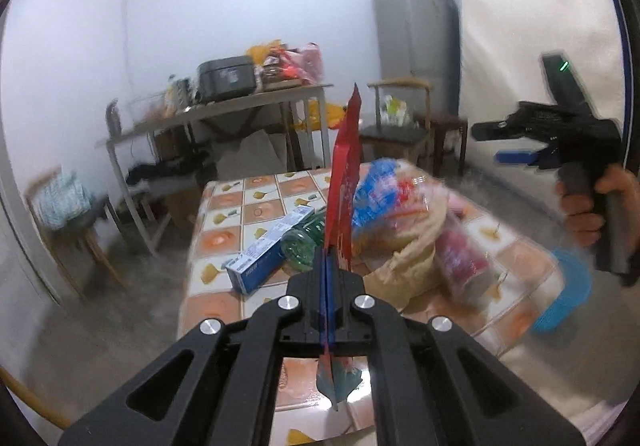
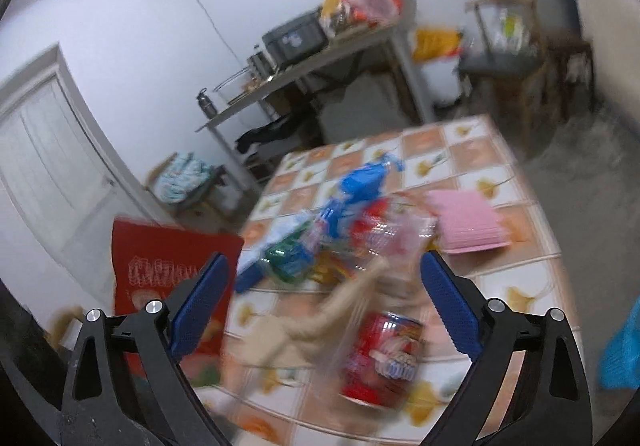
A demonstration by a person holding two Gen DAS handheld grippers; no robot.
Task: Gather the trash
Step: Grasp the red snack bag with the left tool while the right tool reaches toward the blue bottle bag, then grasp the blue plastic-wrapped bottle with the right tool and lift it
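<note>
The left gripper [image 1: 328,266] is clenched on a red wrapper [image 1: 344,181] at frame centre, so carry it steadily to wherever trash goes, while the right gripper [image 2: 324,306], released, should settle squarely over the red can [image 2: 384,358] on the worktop [image 2: 500,165].

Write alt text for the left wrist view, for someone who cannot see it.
The left hand-held gripper is shut on a flat red wrapper, held on edge above a tiled table strewn with trash: a blue box, a green bottle and crumpled bags. The right hand-held gripper hovers at right.
</note>
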